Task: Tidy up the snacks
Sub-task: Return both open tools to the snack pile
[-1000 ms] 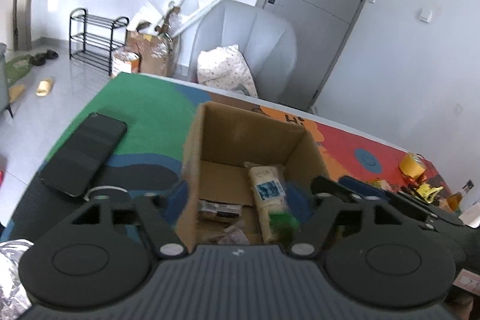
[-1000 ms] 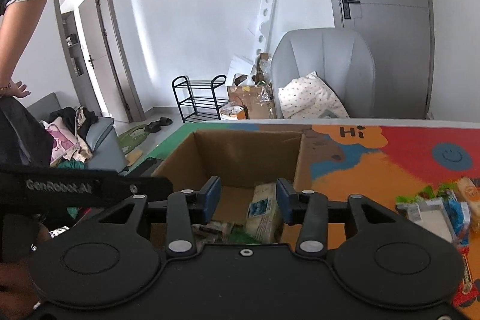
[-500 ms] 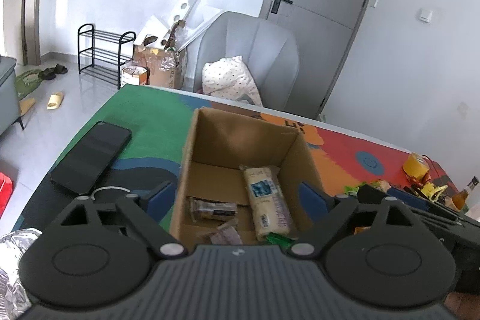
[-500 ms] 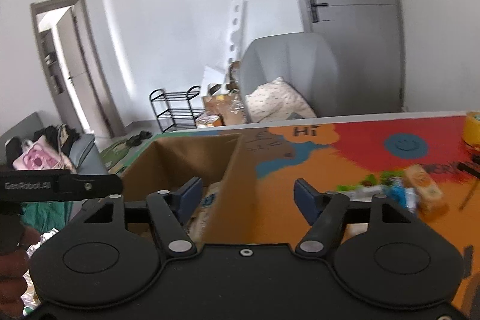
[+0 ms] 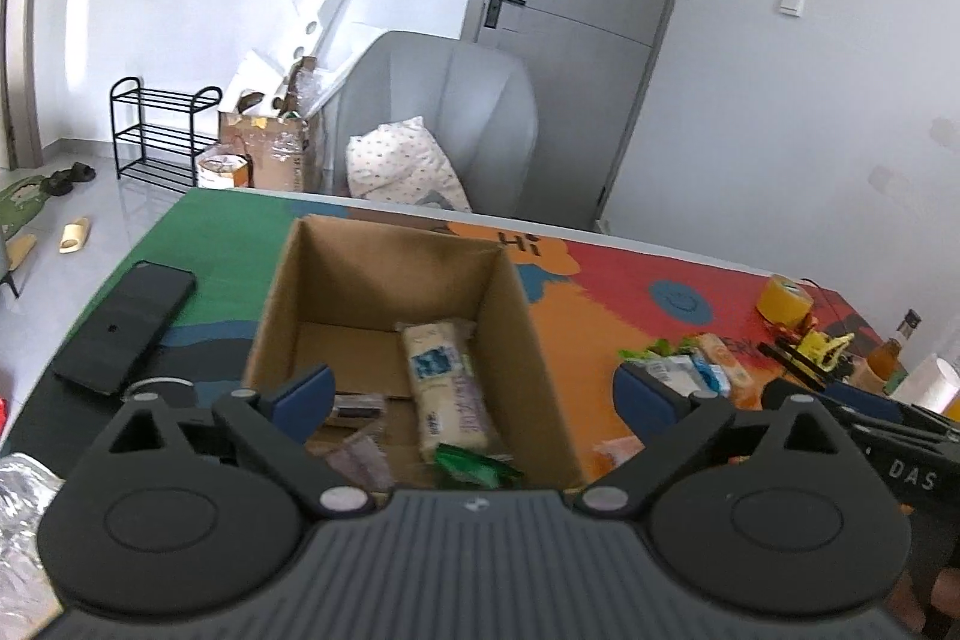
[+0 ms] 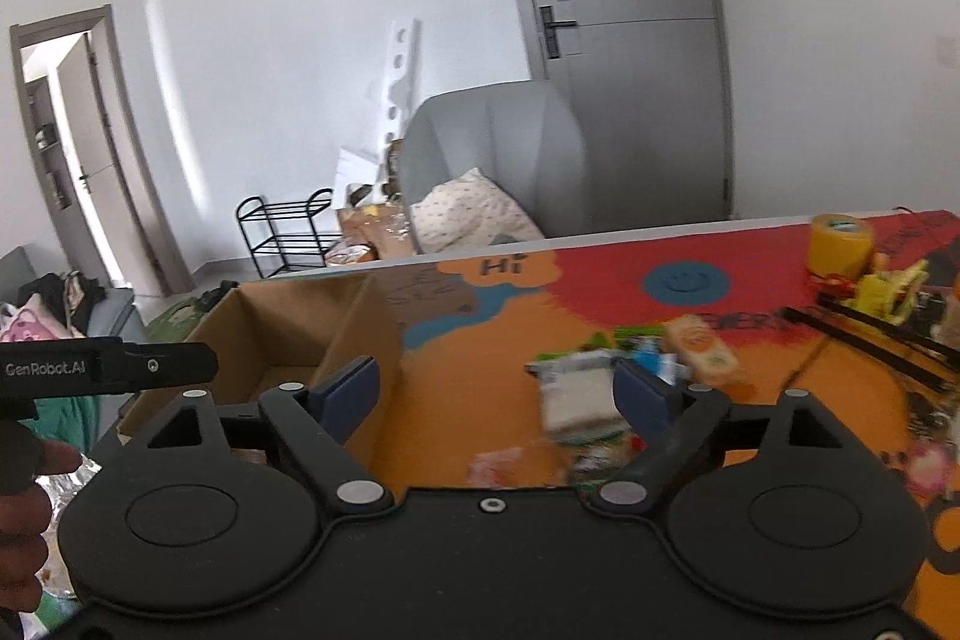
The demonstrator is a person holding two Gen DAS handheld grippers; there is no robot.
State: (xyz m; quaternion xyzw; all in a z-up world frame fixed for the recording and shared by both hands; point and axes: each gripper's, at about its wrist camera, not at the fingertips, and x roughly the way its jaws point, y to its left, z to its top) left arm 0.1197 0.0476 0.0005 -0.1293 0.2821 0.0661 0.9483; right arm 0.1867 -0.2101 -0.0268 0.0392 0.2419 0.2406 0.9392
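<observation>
Left claw (image 5: 474,394), spread wide with nothing between its pads, hangs over the near rim of the box (image 5: 516,292), where a long pale packet (image 5: 447,388) and smaller wrappers already lie, presumably dropped there as sorted; its jaws have just been opening. Right claw (image 6: 498,391), also just opened and empty, faces the loose snacks (image 6: 606,382) heaped on the bench (image 6: 468,400) right of the box, seemingly lining up the next pick. Open orange bench separates heap from box wall, while the phone (image 5: 126,328) lies left, clear of that path.
</observation>
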